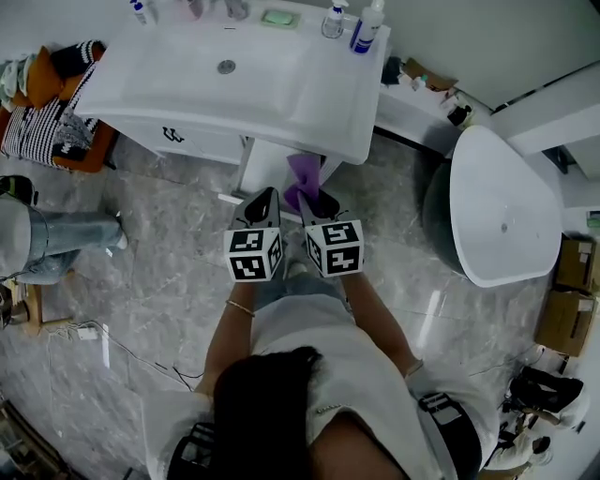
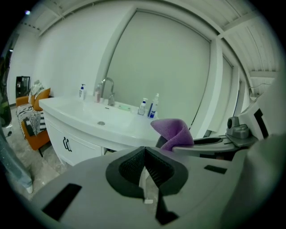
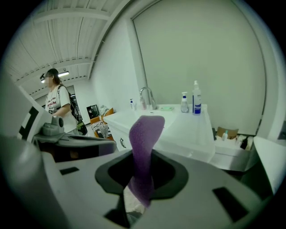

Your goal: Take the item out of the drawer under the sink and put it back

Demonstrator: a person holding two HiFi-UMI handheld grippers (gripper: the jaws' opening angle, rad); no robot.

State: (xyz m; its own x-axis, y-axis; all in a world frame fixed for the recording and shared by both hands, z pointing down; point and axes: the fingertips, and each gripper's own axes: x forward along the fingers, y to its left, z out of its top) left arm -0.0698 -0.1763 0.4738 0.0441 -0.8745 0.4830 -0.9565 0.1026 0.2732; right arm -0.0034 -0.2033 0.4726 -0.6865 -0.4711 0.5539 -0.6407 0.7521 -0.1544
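Right gripper [image 3: 142, 163] jaws clamped on purple cloth [image 3: 145, 129], left gripper [image 2: 145, 151] jaws closed, empty

We count two grippers, the left gripper [image 1: 265, 197] and the right gripper [image 1: 316, 202]; one purple cloth [image 1: 302, 173]; one sink [image 1: 281, 84] carrying one faucet [image 2: 107, 87], one green soap dish [image 1: 279, 17] and two bottles [image 1: 367, 24] side by side; one white oval tub [image 1: 497, 206]; and two cardboard boxes [image 1: 572, 264].
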